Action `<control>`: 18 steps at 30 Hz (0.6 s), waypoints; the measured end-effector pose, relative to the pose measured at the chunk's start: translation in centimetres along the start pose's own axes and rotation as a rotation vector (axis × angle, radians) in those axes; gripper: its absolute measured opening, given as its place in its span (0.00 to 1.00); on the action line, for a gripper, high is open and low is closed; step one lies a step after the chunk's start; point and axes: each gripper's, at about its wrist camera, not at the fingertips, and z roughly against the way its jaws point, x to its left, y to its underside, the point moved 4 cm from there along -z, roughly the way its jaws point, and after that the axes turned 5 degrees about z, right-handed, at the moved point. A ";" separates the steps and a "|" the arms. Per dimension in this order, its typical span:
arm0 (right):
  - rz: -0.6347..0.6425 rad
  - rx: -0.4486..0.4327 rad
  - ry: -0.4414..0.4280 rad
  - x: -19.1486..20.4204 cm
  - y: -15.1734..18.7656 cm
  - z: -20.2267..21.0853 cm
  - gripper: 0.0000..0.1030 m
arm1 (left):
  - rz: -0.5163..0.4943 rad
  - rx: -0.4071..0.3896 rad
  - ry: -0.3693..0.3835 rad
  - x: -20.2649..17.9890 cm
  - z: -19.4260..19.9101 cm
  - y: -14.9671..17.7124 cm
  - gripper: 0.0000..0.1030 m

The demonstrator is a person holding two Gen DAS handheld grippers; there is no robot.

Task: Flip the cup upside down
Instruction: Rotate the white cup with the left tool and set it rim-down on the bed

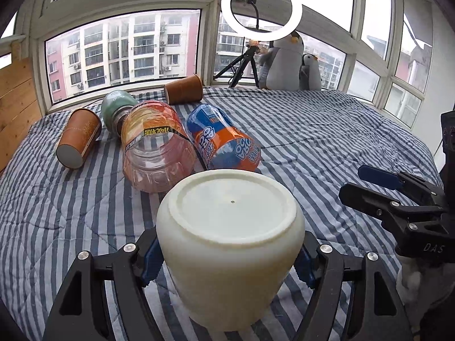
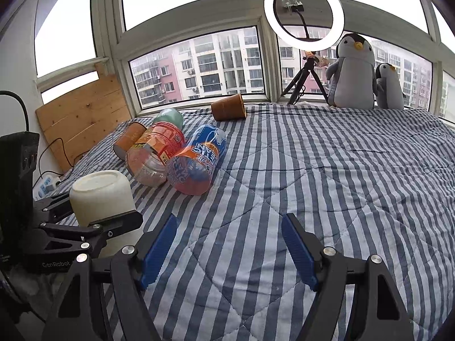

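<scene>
Two grippers over the blue-and-white striped quilt [image 2: 298,170], one loaded, one idle

My left gripper [image 1: 227,258] pinches the cream-white rounded plastic cup [image 1: 227,244] by its sides, base up, mouth near or on the quilt, so the flip looks done, I judge; my right gripper [image 2: 230,244] stands wide apart and holds nothing, clear of the cup; the orange-and-blue labelled plastic bottle [image 1: 224,142] lies beyond

Inverted cup [image 2: 102,196] in L gripper [image 2: 93,221]

Bright overcast daylight floods through the windows [image 2: 199,65]; sky blown out, fisheye-bent edges, soft shadows.
</scene>
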 end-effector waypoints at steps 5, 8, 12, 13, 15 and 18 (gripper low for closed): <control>0.032 -0.059 0.044 1.6 0.7 1.2 0.71 | -0.046 -0.084 -0.020 -0.7 2.0 0.4 0.83; 0.056 -0.117 0.084 2.8 1.0 2.3 0.71 | -0.046 -0.125 -0.017 -0.7 3.4 0.7 0.87; 0.063 -0.203 0.155 3.9 1.2 4.0 0.71 | -0.037 -0.205 -0.029 -0.4 5.9 1.8 0.87; 0.063 -0.221 0.169 4.2 1.4 4.5 0.71 | -0.044 -0.237 -0.043 -0.4 6.8 2.1 0.87; 0.068 -0.254 0.202 4.8 1.7 5.4 0.73 | -0.049 -0.296 -0.071 -0.5 8.5 2.9 0.89; 0.073 -0.297 0.232 5.9 2.3 6.9 0.76 | -0.019 -0.370 -0.094 -0.2 11.2 4.4 0.94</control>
